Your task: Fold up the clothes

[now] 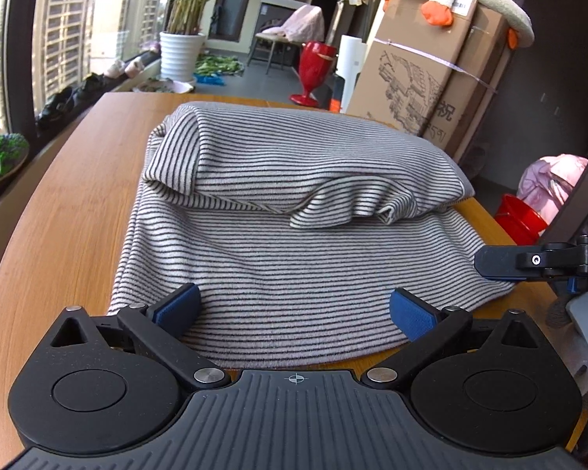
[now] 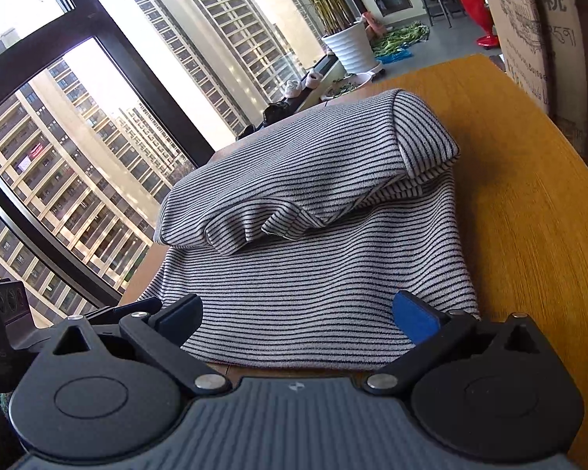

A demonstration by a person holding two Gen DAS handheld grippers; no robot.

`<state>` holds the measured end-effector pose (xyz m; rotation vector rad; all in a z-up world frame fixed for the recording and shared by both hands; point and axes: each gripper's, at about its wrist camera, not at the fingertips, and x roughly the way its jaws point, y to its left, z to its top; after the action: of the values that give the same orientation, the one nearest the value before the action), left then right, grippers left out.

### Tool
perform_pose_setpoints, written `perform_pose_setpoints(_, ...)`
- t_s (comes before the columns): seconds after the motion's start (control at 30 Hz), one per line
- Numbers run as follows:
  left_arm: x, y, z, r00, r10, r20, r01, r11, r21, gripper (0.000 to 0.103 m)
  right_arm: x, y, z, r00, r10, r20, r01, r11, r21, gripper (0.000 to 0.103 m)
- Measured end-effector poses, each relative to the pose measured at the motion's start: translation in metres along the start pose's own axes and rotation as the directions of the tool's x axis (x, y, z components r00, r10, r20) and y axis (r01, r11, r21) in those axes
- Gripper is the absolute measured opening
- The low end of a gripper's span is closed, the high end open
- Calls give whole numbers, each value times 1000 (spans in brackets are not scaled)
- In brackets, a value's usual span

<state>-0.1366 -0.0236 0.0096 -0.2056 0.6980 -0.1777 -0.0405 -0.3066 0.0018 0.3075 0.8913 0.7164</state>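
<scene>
Striped grey-and-black knit: the garment lies on the wooden table and fills the middle of both wrist views. Its far part is folded back toward me, forming a thick upper layer with a rumpled, sagging edge across the centre of the frame; the lower layer lies flat and reaches down to my fingers.

Left gripper, bottom centre of the left view: I read the jaws as spread wide, blue pads well apart, with nothing clamped between them. The near hem of the cloth sits between and just past the fingertips; whether the pads touch the fabric I cannot tell.

Right gripper, bottom centre of the right view: same reading, jaws wide apart, nothing pinched, near hem of the cloth between the fingers. It also shows at the right edge of the left view, by the garment's right corner.

Surroundings noted: cardboard boxes at upper right of the left view, a white planter with tall green stalks at upper centre, a red vase beside it, and apartment blocks through the window at left of the right view
</scene>
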Motion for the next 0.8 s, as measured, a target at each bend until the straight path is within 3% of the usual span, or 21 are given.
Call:
perform_pose_setpoints(0.23,-1,4,18,995,-91,41,95,989,-114,103,43,-26,44,997,63,37,-65,996,62,103)
perform_pose_setpoints(0.33,19,-5,25,999,-31,26,33,998,-60,103,68,-35,70,998,69,15,-70,997,45,103)
perform_pose_setpoints(0.43,33,-13,21,1000,20,23,-21,999,45,103,88,-36,106,995,94,41,-92,995,-42,103)
perform_pose_setpoints(0.5,37,-21,20,999,47,16,-48,993,105,103,100,-40,132,979,185,79,-174,976,-128,103)
perform_pose_setpoints(0.57,40,-21,21,999,52,17,-53,993,101,103,114,-50,154,965,250,74,-240,963,-124,103)
perform_pose_setpoints(0.67,45,-19,25,997,71,25,-72,994,79,103,158,-76,179,977,211,10,-211,977,-10,103)
perform_pose_setpoints(0.7,48,-19,27,996,84,24,-85,993,81,103,168,-80,171,983,183,-8,-183,983,22,103)
perform_pose_setpoints(0.8,59,-24,33,993,119,12,-119,986,115,103,188,-81,161,983,172,58,-169,984,-49,103)
